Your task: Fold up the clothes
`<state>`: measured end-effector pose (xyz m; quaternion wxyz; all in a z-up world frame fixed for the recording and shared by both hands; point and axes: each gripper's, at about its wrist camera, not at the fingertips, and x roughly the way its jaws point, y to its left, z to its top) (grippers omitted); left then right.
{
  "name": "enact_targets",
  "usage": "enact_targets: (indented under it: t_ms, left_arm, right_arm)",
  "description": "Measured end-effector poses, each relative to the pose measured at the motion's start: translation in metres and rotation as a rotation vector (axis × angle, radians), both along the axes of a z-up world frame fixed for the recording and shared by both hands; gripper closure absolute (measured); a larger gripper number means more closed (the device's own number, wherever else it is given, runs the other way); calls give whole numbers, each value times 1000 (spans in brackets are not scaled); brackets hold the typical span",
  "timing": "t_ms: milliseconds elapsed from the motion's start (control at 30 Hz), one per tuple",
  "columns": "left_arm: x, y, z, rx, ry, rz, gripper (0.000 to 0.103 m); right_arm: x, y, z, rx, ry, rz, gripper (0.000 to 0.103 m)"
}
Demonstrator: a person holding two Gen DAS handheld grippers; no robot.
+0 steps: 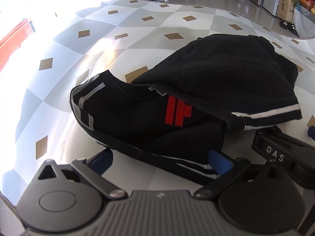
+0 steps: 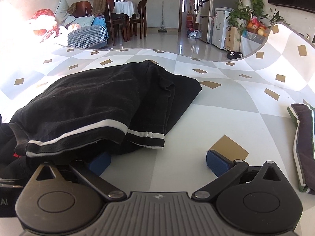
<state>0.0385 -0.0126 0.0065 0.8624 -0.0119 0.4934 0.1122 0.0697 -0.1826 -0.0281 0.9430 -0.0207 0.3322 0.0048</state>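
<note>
two views show one black garment lying on a checked mat.

from the left wrist, the black shirt (image 1: 196,90) lies partly folded on the grey-and-white mat (image 1: 82,45), which is dotted with tan diamonds. a red block logo (image 1: 177,112) shows on the near layer, and grey reflective stripes (image 1: 82,102) run along its left edge. a far flap with a white stripe along its hem is folded over toward the near right. the left gripper (image 1: 160,160) sits at the near edge with its jaws spread wide; the blue pads (image 1: 219,164) stand on either side of a striped hem that passes between them, and nothing is pinched. the right gripper (image 1: 279,153), marked "das", reaches in from the right, its tip hidden under the striped flap.

from the right wrist, the same shirt (image 2: 102,98) fills the left and middle, its white-striped hems lying nearest. the right gripper (image 2: 158,162) is released, jaws wide apart: its left blue pad (image 2: 99,163) is tucked under the shirt's near edge, while the right pad (image 2: 218,163) rests over bare mat (image 2: 226,106) beside a tan diamond. a second, dark green-striped garment (image 2: 303,137) lies well apart at the right edge. beyond the mat's far edge are dining chairs (image 2: 137,17), a fridge (image 2: 208,13) and potted plants (image 2: 246,7).
</note>
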Motion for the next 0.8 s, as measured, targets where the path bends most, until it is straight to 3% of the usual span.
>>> enact_targets:
  t_ms: [800]
  left_arm:
    - [5,-4,-4,11,7,-27,0]
  right_arm:
    - [1,0,-1,5,-5,1,0]
